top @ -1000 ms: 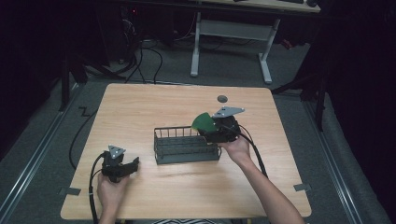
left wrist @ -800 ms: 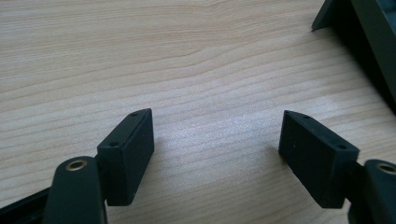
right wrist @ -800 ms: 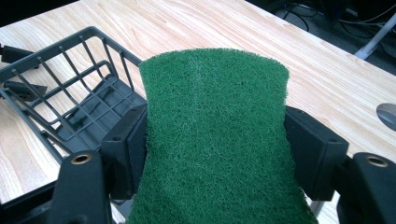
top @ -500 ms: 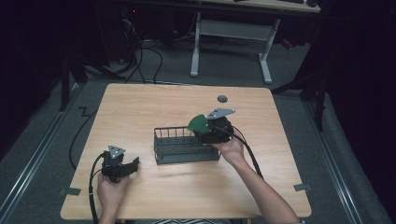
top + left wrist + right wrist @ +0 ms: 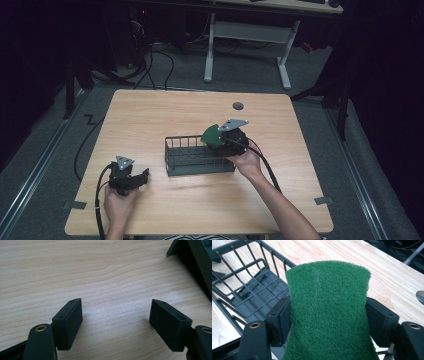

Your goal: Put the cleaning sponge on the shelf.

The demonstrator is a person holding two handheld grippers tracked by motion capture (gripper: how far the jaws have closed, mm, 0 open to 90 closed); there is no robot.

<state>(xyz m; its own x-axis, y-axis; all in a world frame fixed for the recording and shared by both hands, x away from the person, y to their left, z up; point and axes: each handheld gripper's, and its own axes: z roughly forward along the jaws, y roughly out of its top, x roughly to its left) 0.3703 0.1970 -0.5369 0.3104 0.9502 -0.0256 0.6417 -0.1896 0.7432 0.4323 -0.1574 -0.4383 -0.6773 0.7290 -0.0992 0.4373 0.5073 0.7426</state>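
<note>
A green scouring pad (image 5: 328, 312) is squeezed between the jaws of my right gripper (image 5: 328, 322), its sides pinched in. In the high view the right gripper (image 5: 220, 139) holds the green pad (image 5: 212, 134) over the right end of a dark wire basket (image 5: 197, 156) in the middle of the table. The basket's floor and rim (image 5: 252, 293) lie just below and left of the pad. My left gripper (image 5: 137, 177) rests low near the table's front left, jaws wide apart over bare wood (image 5: 116, 315), nothing between them.
The basket's corner (image 5: 192, 262) stands at the upper right of the left gripper view. A round grey cable port (image 5: 238, 106) sits in the wooden table (image 5: 150, 120) behind the basket. A desk frame and cables stand on the floor beyond the far edge.
My right gripper with the green pad has shifted slightly left and down, toward the basket's right end. The left gripper has stayed put.
</note>
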